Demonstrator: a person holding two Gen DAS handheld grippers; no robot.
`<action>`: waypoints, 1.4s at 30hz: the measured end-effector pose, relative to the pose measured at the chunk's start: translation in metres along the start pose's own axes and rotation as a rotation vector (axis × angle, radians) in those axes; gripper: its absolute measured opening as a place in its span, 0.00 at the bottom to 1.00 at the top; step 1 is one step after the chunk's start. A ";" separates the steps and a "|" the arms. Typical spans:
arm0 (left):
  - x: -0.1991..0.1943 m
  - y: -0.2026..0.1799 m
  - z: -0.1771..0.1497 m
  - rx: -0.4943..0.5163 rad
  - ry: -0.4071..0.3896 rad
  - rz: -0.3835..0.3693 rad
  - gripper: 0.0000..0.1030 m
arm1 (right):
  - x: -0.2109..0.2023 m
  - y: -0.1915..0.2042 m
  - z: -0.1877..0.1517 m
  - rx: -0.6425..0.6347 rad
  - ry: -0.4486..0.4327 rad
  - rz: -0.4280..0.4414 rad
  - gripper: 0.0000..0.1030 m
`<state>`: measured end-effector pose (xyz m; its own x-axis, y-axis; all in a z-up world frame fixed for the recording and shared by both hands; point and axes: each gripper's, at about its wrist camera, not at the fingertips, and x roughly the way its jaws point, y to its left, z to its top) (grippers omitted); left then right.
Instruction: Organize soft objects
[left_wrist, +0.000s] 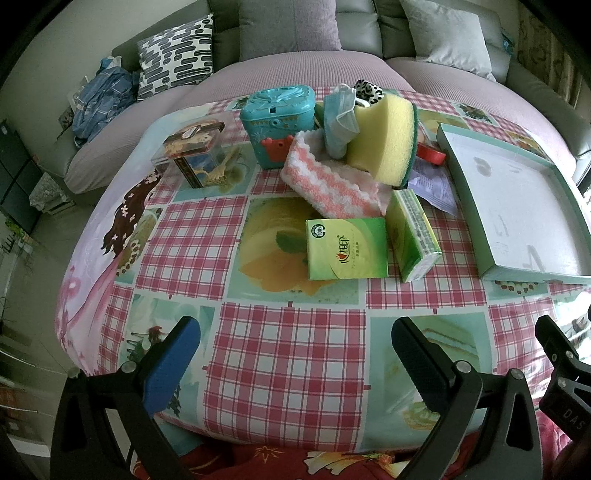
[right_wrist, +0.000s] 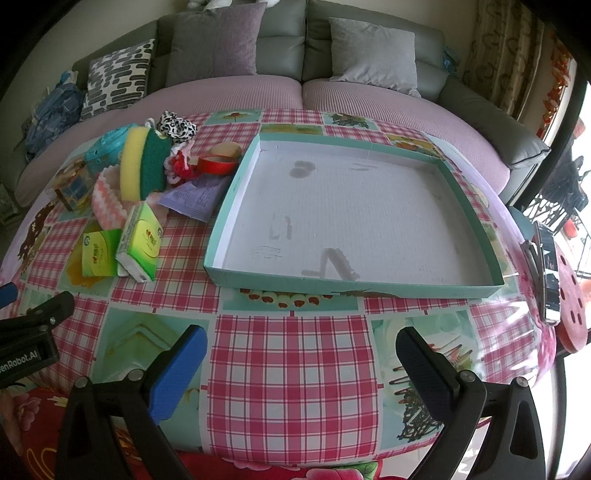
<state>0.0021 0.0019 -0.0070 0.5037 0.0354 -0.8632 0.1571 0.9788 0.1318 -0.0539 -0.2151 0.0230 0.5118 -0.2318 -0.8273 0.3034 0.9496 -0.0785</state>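
A pile of soft things lies on the table: a yellow-green sponge (left_wrist: 384, 140) (right_wrist: 142, 166), a pink-white knitted cloth (left_wrist: 332, 184) (right_wrist: 107, 201), a blue face mask (left_wrist: 340, 118), a leopard-print scrunchie (left_wrist: 369, 90) (right_wrist: 177, 123), and two green tissue packs (left_wrist: 345, 248) (right_wrist: 138, 242). A shallow teal box lid (left_wrist: 465, 177) (right_wrist: 236, 184) lies empty to their right. My left gripper (left_wrist: 295, 350) is open and empty above the near table edge, in front of the pile. My right gripper (right_wrist: 301, 354) is open and empty in front of the lid.
A teal plastic case (left_wrist: 277, 118) and a clear gift box (left_wrist: 192, 147) stand left of the pile. Red tape (right_wrist: 218, 164) and a purple leaflet (right_wrist: 192, 195) lie beside the lid. A phone (right_wrist: 548, 266) lies at the right edge. A sofa with cushions (right_wrist: 221, 40) is behind.
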 end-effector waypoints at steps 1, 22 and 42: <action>0.000 0.000 0.001 0.000 0.001 0.000 1.00 | 0.000 0.000 0.000 0.000 0.000 0.000 1.00; 0.001 0.000 -0.001 -0.001 0.002 -0.001 1.00 | 0.003 0.000 -0.001 -0.003 0.001 -0.002 1.00; 0.022 0.044 0.028 -0.141 0.110 -0.113 1.00 | -0.002 0.032 0.031 -0.050 -0.058 0.242 1.00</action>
<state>0.0442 0.0399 -0.0064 0.3927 -0.0620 -0.9176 0.0835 0.9960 -0.0316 -0.0199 -0.1908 0.0392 0.6101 -0.0066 -0.7923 0.1268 0.9879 0.0893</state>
